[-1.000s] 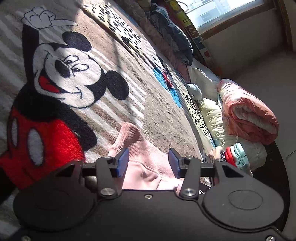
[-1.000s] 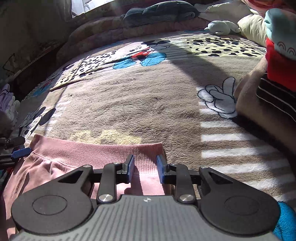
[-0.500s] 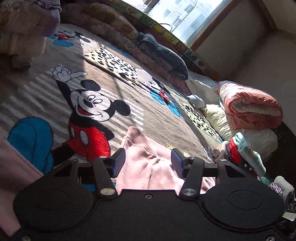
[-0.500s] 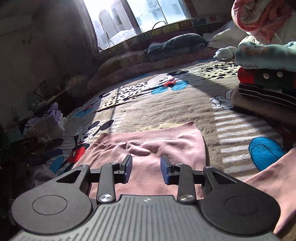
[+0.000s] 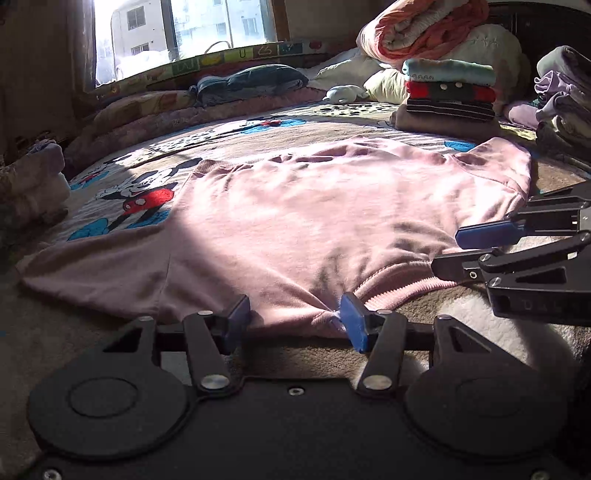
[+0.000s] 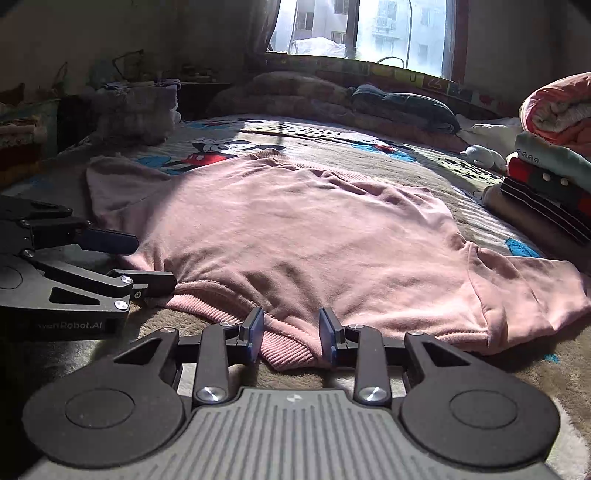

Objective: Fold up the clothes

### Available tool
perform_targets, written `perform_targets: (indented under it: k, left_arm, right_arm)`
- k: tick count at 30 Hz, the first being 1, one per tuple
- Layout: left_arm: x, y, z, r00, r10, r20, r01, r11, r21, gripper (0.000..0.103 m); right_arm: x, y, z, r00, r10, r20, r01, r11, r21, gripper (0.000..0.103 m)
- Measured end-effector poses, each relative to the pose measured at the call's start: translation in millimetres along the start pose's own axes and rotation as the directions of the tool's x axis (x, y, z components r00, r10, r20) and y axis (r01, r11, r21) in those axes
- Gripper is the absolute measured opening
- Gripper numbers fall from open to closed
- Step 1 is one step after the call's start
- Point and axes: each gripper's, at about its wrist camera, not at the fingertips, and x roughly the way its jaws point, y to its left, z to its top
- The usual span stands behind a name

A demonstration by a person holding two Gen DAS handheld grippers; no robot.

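**On the bed: pink sweater spread flat, both tools at its near edge**

Across the cartoon blanket point(image 5: 258, 136) of the bed, a pink sweater point(image 5: 314, 221) lies spread flat, one sleeve point(image 5: 92, 273) reaching out to the left in the left wrist view and the other sleeve point(image 6: 524, 291) reaching out to the right in the right wrist view. Its ribbed band point(image 6: 288, 347) runs along the near edge, closest to both tools.

Left tool point(image 5: 293, 319) sits low at that near edge with its jaws apart; the edge of the cloth lies between the blue pads point(image 5: 352, 321), touching the right one, but nothing is clamped. In the right wrist view this tool point(image 6: 147, 264) shows from the side, at the sweater's left part.

Right tool point(image 6: 291, 334) is likewise spread wide, and the ribbed band lies in the gap between its fingers without being pinched. From the left wrist view it point(image 5: 448, 249) comes in from the right, just over the band.

Farther right, beyond the sweater, stands a stack of folded clothes point(image 5: 448, 96), with a rolled orange quilt point(image 5: 417, 29) behind it. A window point(image 6: 362, 26) lights the far side of the bed.
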Motion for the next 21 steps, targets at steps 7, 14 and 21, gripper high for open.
perform_targets:
  k: [7,14,21]
  left_arm:
    - [-18.0,-11.6,-11.1,0.999,0.021,0.034,-0.024,0.998,0.065,0.053]
    - [-39.4,-5.4,-8.8,0.986,0.094,0.136,-0.099,0.995,0.029,0.053]
    - [-32.0,-3.3,6.5,0.986,0.051,0.160,-0.037,0.995,-0.090,0.053]
  right_arm:
    - [-17.1,-3.7,-18.4,0.999,0.024,-0.024,-0.023,0.999,0.040,0.036]
    - [-48.2,-14.3,-36.6,0.999,0.038,-0.010,-0.035,0.982,0.186,0.040]
    - [-58.0,-45.8,-46.7,0.999,0.042,0.008,-0.041,0.900,0.433,0.041]
